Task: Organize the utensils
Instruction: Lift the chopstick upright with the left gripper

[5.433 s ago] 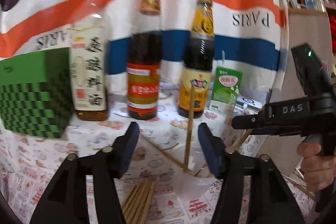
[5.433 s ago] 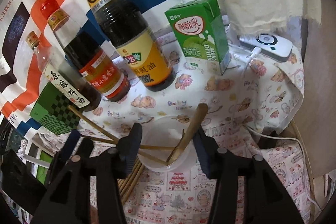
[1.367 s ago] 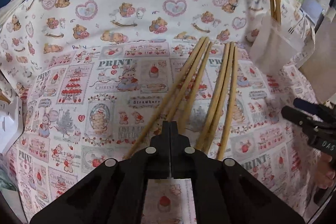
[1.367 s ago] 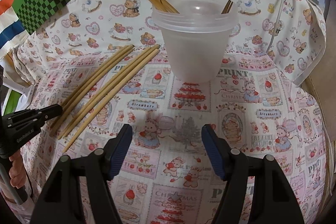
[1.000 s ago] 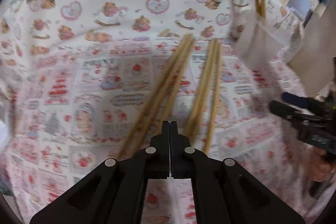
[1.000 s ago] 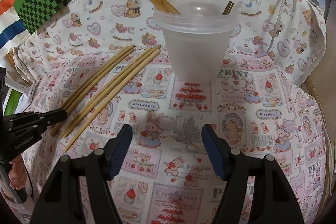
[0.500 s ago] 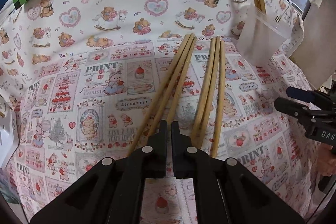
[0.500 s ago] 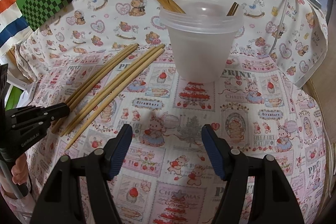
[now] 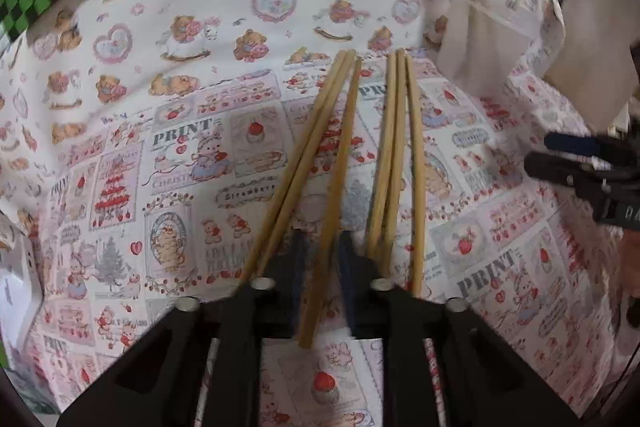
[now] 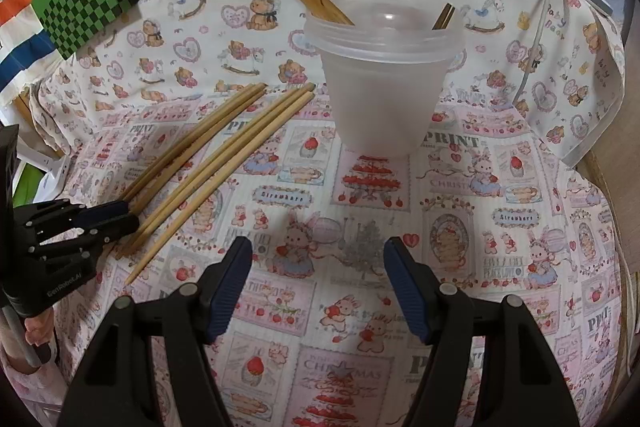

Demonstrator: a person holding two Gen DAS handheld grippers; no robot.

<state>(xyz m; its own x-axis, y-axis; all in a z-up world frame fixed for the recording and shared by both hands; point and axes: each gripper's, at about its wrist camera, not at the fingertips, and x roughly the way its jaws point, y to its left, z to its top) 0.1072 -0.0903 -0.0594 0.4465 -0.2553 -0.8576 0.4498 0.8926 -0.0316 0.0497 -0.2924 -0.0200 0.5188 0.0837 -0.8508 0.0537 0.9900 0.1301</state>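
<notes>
Opening: left gripper [image 9: 320, 267], low centre of the left wrist view, jaws parting around one chopstick [image 9: 332, 195] without pressing it.
Loose chopsticks [image 10: 208, 163]: six lying on the printed cloth [image 10: 480, 227], left of centre in the right wrist view.
Cup [image 10: 384, 87]: translucent, upper centre, more chopsticks standing inside.
Right gripper [image 10: 318, 287]: released, nothing between its blue pads, low in frame.
</notes>
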